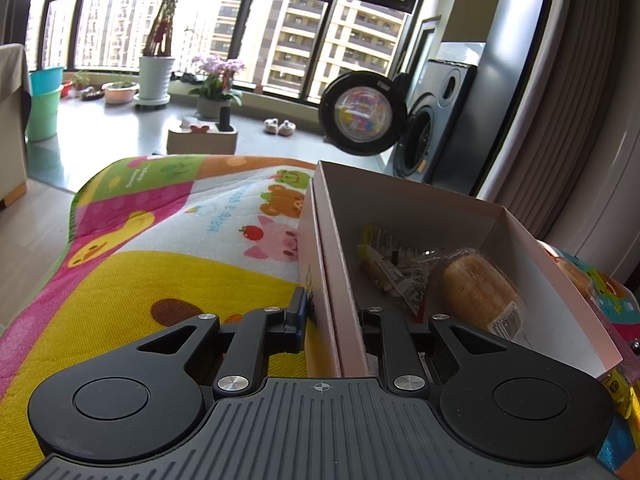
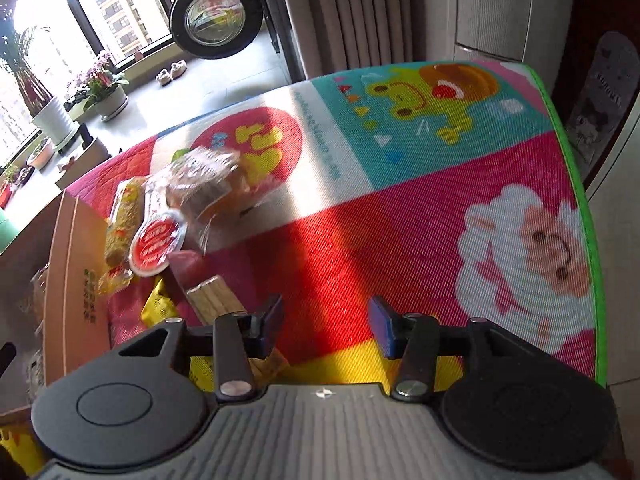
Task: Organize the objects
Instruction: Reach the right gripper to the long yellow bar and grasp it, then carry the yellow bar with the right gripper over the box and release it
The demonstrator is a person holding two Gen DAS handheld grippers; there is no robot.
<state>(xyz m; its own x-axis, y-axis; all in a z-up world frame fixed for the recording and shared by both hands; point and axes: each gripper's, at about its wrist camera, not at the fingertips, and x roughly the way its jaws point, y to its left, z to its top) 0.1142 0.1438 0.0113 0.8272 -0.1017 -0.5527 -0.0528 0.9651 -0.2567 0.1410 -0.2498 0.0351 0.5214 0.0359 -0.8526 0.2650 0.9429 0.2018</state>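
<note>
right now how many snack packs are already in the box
2: a bread roll lies by the right wall of the box, and a printed packet lies just left of it. More may be hidden behind the left hand-held gripper.

A high-rise flat's living space. Tall black-framed windows (image 1: 280, 20) look onto apartment towers; along the sill stand potted plants (image 1: 156, 68) and pink orchids (image 1: 218, 68). At right a front-loading washing machine (image 1: 432, 128) has its round door (image 1: 362, 114) swung open, with slippers (image 1: 279, 127) on the floor nearby. A cartoon children's play mat (image 2: 440, 208) fills the foreground.
</note>
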